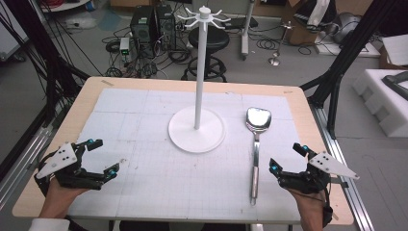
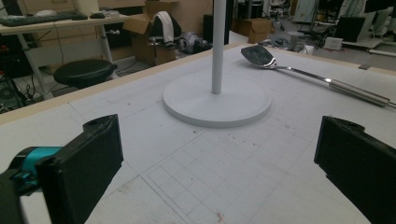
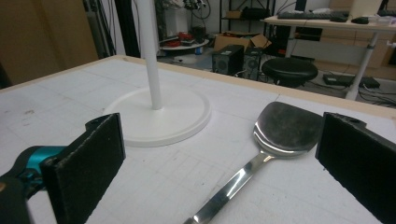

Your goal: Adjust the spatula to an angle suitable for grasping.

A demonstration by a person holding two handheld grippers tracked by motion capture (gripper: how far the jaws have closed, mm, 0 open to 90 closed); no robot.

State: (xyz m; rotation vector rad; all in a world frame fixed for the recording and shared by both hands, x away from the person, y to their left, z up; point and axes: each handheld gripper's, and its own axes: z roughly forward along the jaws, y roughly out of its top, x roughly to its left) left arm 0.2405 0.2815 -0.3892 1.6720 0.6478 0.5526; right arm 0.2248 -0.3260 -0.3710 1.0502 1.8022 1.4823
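- Leftmost, the left gripper is held above the table, its jaws spread apart with nothing between them.
- Centrally, a white stand is placed.
- Rightward, the spatula is laid flat just beside the right gripper, jaws parted, empty.

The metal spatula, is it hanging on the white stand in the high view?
No, the metal spatula lies flat on the table to the right of the white stand, apart from its round base.
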